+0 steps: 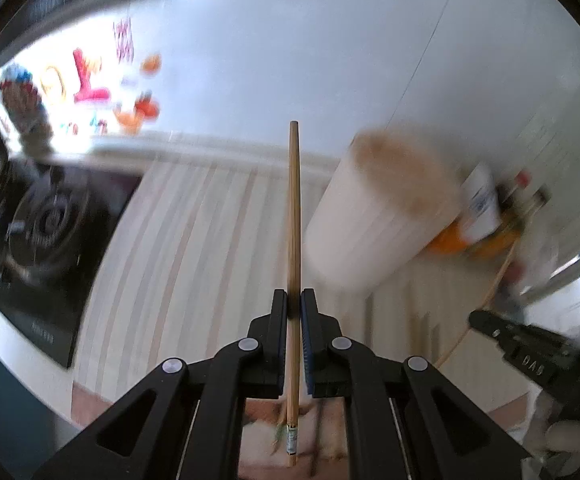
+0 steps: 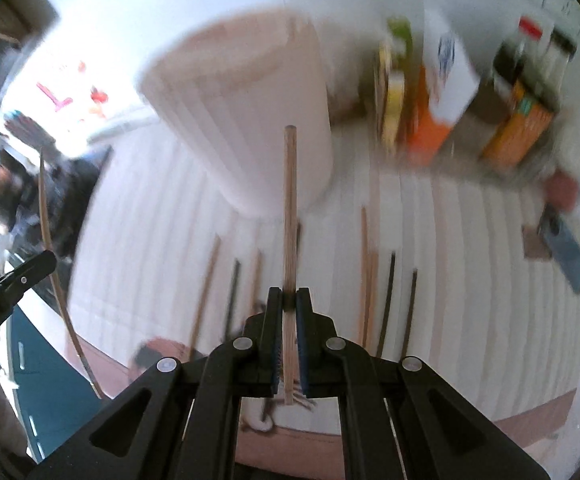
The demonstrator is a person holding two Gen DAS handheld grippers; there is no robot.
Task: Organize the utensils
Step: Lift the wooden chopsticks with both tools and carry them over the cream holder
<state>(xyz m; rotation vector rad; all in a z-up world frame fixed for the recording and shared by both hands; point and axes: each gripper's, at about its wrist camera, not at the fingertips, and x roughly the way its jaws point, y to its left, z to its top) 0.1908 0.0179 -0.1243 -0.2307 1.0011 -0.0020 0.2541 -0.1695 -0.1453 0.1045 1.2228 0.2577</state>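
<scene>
Left wrist: left gripper [image 1: 294, 300] clenched on chopstick [image 1: 294, 208], tip projecting forward; right gripper [image 2: 288, 298] likewise pinching another chopstick [image 2: 290, 200].

A tall white ribbed plastic cylinder holder [image 2: 245, 120] is seen standing on the pale striped mat [image 2: 470, 280], blocking the middle of the counter. Behind and to its right the back edge is walled off by a row of orange and white boxes and dark bottles [image 2: 470, 92]. Loose wooden and dark chopsticks [image 2: 370, 276] are laid across the near mat. Open striped surface is left at the far right, short of a dark blue flat object [image 2: 566, 248]. To the left, passage is closed by a black gas stove [image 1: 45, 224].
</scene>
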